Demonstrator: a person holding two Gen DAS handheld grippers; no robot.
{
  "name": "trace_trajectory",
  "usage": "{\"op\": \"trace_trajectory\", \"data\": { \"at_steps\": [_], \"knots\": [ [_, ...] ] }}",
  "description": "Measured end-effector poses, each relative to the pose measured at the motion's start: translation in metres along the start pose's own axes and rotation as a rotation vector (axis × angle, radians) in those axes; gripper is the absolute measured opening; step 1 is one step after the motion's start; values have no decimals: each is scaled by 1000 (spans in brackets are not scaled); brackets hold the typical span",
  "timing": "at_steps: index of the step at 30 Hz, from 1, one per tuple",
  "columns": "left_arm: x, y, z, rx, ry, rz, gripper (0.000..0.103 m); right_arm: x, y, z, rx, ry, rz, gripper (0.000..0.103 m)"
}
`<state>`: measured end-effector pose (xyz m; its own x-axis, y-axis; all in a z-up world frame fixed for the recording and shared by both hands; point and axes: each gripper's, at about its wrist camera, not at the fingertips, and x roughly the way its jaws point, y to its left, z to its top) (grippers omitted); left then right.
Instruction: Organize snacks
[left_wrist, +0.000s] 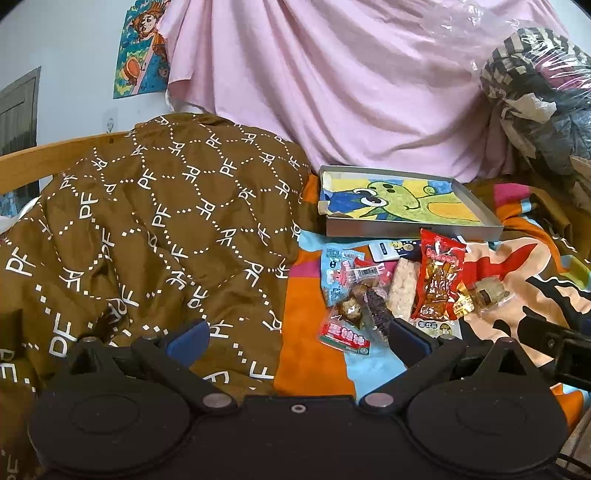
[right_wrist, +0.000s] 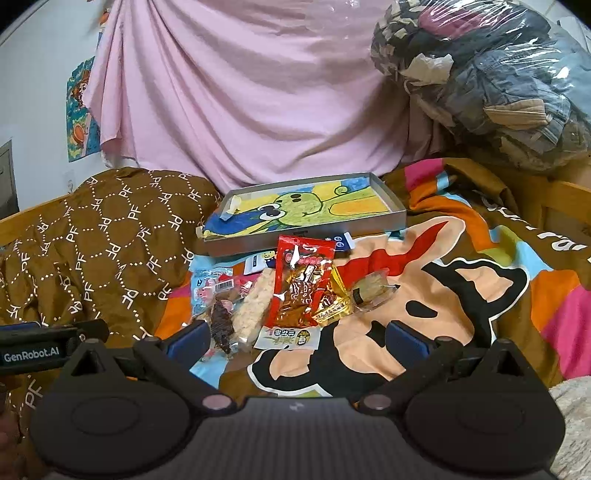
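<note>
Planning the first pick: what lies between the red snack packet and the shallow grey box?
Small white-and-blue sachets lie between the red snack packet and the shallow grey box, on the colourful cartoon blanket; clearest in the right wrist view.

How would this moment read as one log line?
left gripper: open, empty | right gripper: open, empty | snacks: piled on bedspread | tray: no snacks

Home bedroom: a bed is indicated by a cartoon bedsheet (right_wrist: 461, 266), brown quilt (left_wrist: 147, 221), wooden bedframe (left_wrist: 55, 155), bagged clothes (right_wrist: 498, 81) and wall poster (left_wrist: 142, 48).
</note>
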<state>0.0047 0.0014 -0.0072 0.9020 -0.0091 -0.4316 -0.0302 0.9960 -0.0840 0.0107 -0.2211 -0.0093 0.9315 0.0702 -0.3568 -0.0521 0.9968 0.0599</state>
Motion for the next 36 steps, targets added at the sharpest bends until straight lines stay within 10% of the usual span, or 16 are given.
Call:
{"op": "trace_trajectory", "data": {
  "at_steps": [15, 36],
  "knots": [
    [31, 10, 10, -1, 64, 31, 102, 33, -27, 28, 177, 46, 238, 103],
    [148, 16, 44, 87, 165, -65, 102, 140, 48, 13, -424, 199, 270, 103]
  ]
}}
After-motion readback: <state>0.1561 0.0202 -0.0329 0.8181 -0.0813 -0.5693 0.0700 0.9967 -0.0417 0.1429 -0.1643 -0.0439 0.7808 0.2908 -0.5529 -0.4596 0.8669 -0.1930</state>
